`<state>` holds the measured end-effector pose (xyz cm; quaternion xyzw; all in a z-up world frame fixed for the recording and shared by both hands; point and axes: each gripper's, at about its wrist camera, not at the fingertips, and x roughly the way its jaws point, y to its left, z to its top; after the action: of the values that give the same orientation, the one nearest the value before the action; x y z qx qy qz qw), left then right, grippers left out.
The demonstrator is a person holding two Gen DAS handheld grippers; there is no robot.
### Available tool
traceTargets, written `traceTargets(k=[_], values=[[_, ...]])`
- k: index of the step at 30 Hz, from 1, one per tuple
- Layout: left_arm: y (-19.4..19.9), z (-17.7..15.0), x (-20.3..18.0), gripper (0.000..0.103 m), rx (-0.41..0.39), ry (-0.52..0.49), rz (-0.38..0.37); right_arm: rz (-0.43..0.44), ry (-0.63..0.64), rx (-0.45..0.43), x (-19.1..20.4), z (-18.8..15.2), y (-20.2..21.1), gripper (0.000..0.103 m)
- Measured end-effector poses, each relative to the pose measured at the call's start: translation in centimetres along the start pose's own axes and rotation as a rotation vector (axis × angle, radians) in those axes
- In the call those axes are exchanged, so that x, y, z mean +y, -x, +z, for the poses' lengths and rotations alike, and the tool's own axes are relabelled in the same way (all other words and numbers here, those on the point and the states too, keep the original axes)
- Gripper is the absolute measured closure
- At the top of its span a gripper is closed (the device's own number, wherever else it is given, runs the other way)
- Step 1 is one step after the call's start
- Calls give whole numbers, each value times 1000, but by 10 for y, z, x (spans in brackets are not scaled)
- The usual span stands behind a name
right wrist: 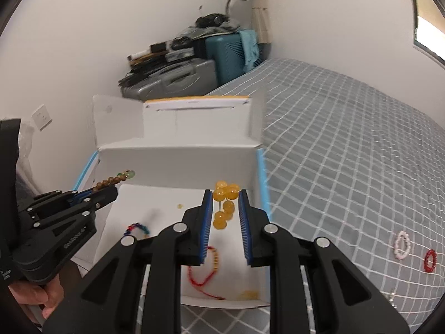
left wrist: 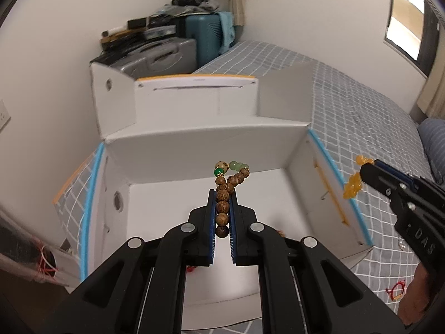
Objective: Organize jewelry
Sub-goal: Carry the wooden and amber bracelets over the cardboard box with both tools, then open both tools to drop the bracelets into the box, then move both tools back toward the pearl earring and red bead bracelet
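Observation:
My left gripper (left wrist: 222, 192) is shut on a wooden bead bracelet (left wrist: 223, 203) with green beads at its far end. It holds it above the open white box (left wrist: 194, 153). It also shows in the right wrist view (right wrist: 115, 185). My right gripper (right wrist: 225, 193) is shut on a yellow bead bracelet (right wrist: 224, 206) that hangs over the box's right side. It also shows in the left wrist view (left wrist: 361, 169), with the yellow beads (left wrist: 351, 188) by the box's right wall. On the box floor lie a blue and red bracelet (right wrist: 137, 228) and a red cord bracelet (right wrist: 205, 275).
The box sits on a bed with a grey checked cover (right wrist: 347, 153). A pink bracelet (right wrist: 402, 245) and a red bracelet (right wrist: 430, 260) lie on the cover at right. Suitcases (right wrist: 178, 79) are stacked by the far wall. A second white box (right wrist: 194, 119) stands behind.

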<state>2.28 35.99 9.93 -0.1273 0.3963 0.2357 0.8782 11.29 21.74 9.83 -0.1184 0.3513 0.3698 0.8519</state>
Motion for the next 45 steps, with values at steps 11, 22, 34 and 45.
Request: traceTargets(k=[11, 22, 34, 45], values=[[-25, -27, 30, 96, 89, 54, 30, 19, 18, 105, 33, -23, -50, 85], [-48, -41, 35, 95, 168, 50, 49, 10, 26, 198, 41, -43, -80, 92], [-21, -36, 35, 60, 98, 41, 75, 36, 25, 141, 45, -36, -51, 46], [18, -27, 0, 20, -13, 3, 30, -26, -19, -25, 0, -12, 24, 7]])
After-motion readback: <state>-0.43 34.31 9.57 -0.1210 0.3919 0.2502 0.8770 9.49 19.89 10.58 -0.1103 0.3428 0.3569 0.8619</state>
